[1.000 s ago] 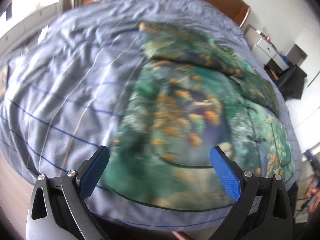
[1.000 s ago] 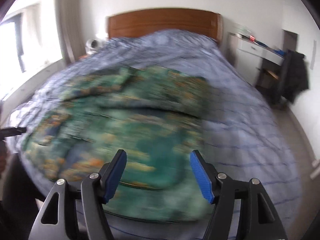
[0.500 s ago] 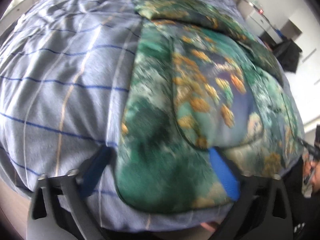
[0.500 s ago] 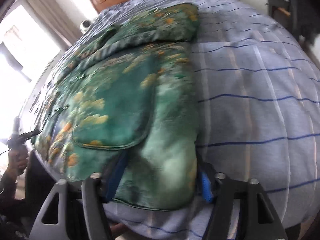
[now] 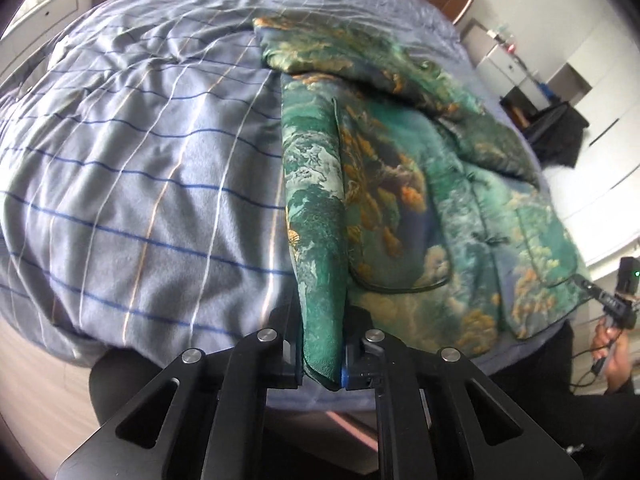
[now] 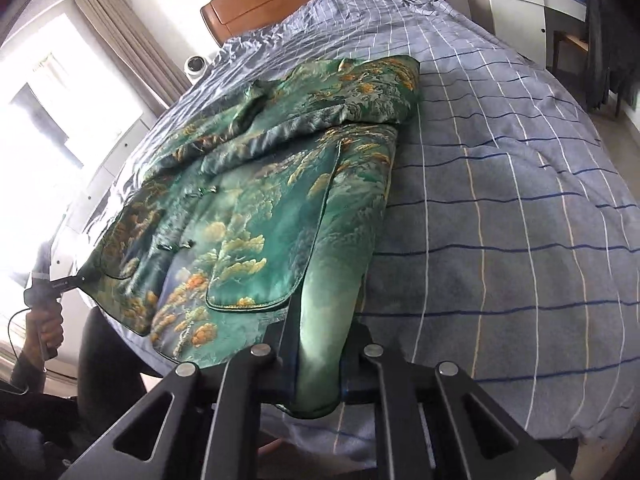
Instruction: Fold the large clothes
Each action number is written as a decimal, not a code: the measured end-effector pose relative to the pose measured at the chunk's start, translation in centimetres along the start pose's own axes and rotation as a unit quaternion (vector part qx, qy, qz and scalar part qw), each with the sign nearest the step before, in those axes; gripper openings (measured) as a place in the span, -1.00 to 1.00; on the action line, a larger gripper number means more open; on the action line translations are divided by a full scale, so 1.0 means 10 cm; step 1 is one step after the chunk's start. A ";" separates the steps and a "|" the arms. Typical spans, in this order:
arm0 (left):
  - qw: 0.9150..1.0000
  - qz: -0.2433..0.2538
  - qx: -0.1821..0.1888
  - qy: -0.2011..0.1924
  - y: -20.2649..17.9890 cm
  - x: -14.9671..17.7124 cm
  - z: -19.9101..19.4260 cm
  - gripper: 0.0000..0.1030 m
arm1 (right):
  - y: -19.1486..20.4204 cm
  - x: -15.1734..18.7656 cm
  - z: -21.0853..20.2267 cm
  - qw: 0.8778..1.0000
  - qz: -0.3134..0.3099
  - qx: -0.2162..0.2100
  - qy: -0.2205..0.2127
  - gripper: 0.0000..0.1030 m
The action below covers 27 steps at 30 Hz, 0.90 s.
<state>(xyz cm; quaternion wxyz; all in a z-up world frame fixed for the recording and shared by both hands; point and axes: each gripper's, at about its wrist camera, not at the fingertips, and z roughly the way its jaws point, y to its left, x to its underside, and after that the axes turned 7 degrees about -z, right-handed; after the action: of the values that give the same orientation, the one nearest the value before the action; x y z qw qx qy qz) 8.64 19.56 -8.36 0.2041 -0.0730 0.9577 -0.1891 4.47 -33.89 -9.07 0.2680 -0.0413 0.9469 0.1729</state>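
The green satin jacket with gold landscape print [image 5: 420, 184] lies flat on the bed with the blue-grey checked cover [image 5: 140, 168], hem toward the foot, sleeves already folded across the chest at 12 o'clock in both views.

Left hand-held gripper [image 5: 322, 364]: clenched on the jacket's hem corner, fabric bunched between its jaws at 6 o'clock of the left wrist view. Right hand-held gripper [image 6: 318, 376]: clenched on the opposite hem corner, at 6 o'clock of the right wrist view.

Step in hand, as judged: both bottom corners are secured for the lengthwise fold; the fold itself is not yet made.

Next move calls for lifting both corners together, keeping the hem taut and level, carrying it toward the collar at 12 o'clock, then laying it down square. Slippery satin may slide; uneven lift would skew the fold.
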 end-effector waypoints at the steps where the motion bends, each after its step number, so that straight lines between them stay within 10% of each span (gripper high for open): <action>1: 1.000 0.002 0.001 0.000 0.00 0.06 -0.04 -0.81 | 0.02 0.01 -0.03 1.000 -0.002 -0.002 0.001 -0.73; 18: 0.999 0.012 0.044 0.027 0.18 0.62 -0.67 -0.82 | 0.12 0.43 -0.46 0.997 -0.009 -0.046 0.061 -0.75; 27: 0.978 -0.027 0.177 -0.104 0.05 -0.15 -1.20 -0.83 | -0.04 -0.24 -0.89 0.989 0.057 -0.133 -0.037 -0.77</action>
<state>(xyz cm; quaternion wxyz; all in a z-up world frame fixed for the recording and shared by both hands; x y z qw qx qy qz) 4.96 24.28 2.13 0.3074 -0.0807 0.8803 -0.3522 2.21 -37.41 -0.85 0.2843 -0.0158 0.9059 0.3135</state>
